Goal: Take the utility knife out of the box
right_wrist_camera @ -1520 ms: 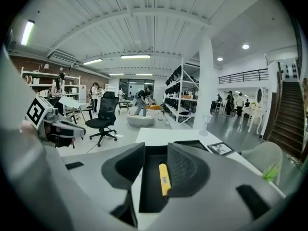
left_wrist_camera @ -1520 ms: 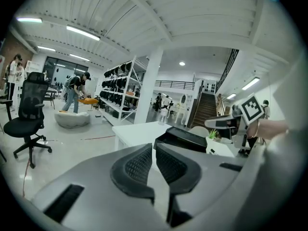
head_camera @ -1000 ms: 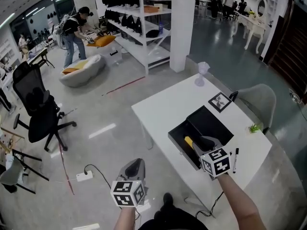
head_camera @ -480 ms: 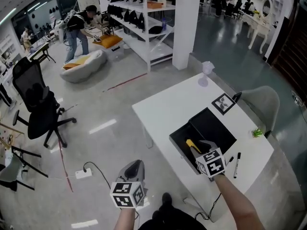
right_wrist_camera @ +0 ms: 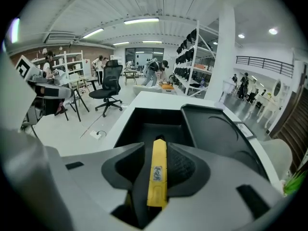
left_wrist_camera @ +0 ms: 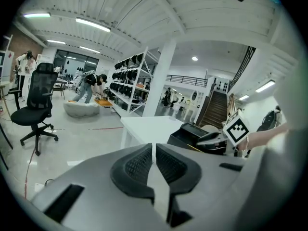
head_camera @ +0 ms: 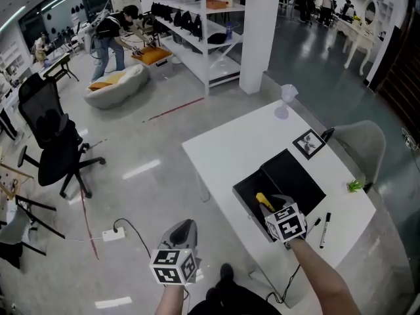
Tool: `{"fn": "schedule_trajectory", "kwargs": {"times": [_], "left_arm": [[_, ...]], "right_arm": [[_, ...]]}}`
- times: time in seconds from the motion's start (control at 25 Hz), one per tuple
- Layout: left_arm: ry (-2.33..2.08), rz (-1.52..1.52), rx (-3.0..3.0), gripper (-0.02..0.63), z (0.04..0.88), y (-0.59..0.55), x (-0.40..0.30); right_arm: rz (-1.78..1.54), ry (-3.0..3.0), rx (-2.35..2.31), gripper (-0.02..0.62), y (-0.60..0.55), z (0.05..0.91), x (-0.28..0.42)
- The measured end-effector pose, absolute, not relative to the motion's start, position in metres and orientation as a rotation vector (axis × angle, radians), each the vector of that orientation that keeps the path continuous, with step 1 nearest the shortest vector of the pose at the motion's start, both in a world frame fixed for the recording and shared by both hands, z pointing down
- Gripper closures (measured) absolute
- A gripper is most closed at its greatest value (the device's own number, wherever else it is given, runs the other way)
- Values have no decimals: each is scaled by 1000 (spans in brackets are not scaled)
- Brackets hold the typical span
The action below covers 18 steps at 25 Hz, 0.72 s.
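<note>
The black box (head_camera: pixel 244 190) lies open on the white table (head_camera: pixel 230 143), with its lid (head_camera: pixel 294 174) beside it. My right gripper (head_camera: pixel 268 205) is shut on the yellow utility knife (head_camera: pixel 260 199), which hangs over the near part of the box. In the right gripper view the knife (right_wrist_camera: pixel 157 173) runs lengthwise between the pads, above the box's hollow (right_wrist_camera: pixel 155 121). My left gripper (head_camera: pixel 185 224) hangs over the floor, left of the table, shut with nothing in it. In its own view the left gripper's (left_wrist_camera: pixel 154 154) pads meet, and the box (left_wrist_camera: pixel 190 131) shows at the right.
Two black markers (head_camera: pixel 323 220) lie on the table right of the box. A framed picture (head_camera: pixel 308 143) and a clear glass (head_camera: pixel 287 98) stand farther back. A grey chair (head_camera: pixel 359 140) is beyond the table. An office chair (head_camera: pixel 54 143) and a power strip (head_camera: pixel 111 232) are on the floor at left.
My right gripper has sunk a little with the knife still between its pads, staying over the box. The left gripper has hardly moved.
</note>
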<state>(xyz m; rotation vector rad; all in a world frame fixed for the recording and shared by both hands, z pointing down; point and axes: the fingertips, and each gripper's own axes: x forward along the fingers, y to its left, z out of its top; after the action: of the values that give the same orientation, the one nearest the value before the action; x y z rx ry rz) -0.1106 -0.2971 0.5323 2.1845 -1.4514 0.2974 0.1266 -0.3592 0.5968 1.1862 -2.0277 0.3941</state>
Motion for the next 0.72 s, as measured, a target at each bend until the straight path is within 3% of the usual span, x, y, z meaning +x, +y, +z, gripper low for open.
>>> {"fn": "schedule_trajectory", "kwargs": {"times": [0.72], "left_arm": [[-1447,281,2162,580,539,-299,-107]], "right_arm": [[456,-1876,1081,455,-359,624,126]]}}
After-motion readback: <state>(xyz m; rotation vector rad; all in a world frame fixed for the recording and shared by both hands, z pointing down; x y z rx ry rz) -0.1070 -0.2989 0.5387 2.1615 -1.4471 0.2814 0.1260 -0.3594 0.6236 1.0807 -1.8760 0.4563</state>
